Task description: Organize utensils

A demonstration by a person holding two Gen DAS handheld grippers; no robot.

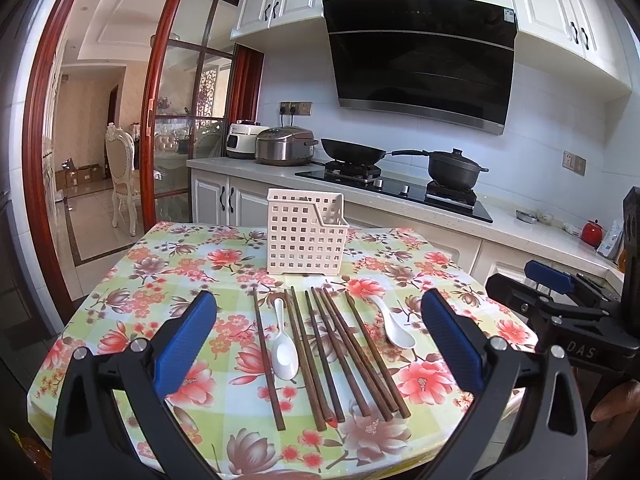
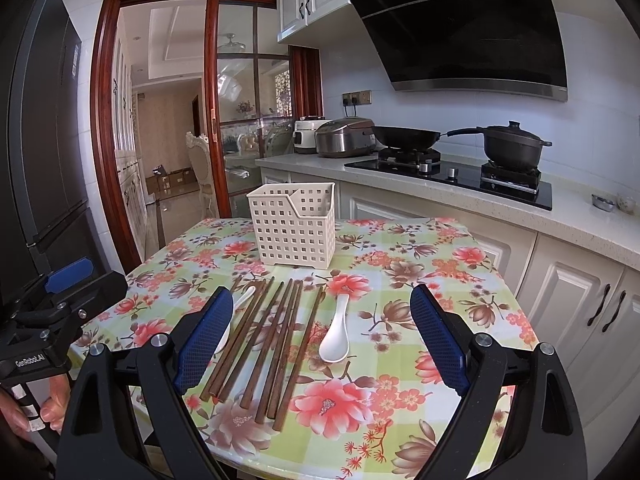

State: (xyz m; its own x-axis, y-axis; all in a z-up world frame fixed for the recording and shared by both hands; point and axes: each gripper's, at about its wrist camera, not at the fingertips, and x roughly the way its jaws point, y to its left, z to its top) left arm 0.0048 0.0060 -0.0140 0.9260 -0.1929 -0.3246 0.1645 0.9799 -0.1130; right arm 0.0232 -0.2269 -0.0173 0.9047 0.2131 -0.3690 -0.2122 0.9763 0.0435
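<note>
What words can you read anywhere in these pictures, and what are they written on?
"DAS": on the black body of the right gripper.
"GenRobot.AI": on the black body of the left gripper.
Sticker on the range hood: too small to read.
Label on the fridge: too blurred to read.

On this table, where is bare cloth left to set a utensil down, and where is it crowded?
Free: the cloth left of the basket toward the table's left edge, and the right side beyond the right-hand spoon. Crowded: the strip in front of the basket, where the chopsticks lie fanned with the other spoon among them.
</note>
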